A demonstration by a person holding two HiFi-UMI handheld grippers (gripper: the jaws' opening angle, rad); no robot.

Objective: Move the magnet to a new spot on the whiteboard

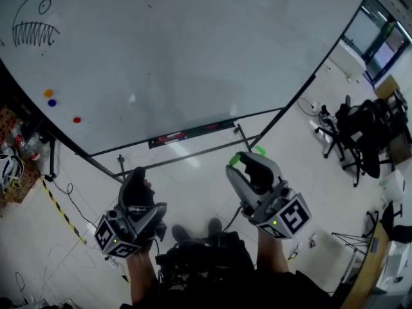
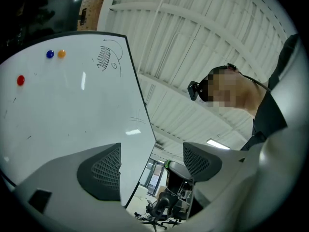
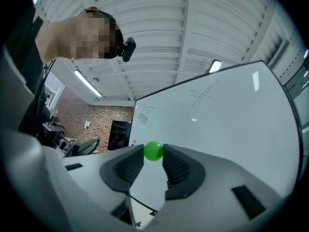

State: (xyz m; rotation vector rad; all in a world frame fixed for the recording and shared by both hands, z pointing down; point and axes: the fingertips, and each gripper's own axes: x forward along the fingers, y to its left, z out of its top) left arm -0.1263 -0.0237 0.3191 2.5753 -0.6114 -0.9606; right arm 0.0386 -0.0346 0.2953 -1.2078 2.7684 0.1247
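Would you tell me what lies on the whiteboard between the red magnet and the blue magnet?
Only bare whiteboard lies between them; the head view shows it.

A: On whiteboard (image 1: 193,56)?
B: Far left, three magnets (image 1: 51,102), below drawing (image 1: 35,24). Tray (image 1: 190,133) along lower edge.
A: Before it?
B: Left gripper (image 1: 138,176) beside right gripper (image 1: 248,156), well apart from board. Magnet (image 3: 153,151) between right jaws, touching both. Chairs (image 1: 360,134) off right.

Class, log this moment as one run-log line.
left claw: open, empty | right claw: shut on green magnet | whiteboard: not reached
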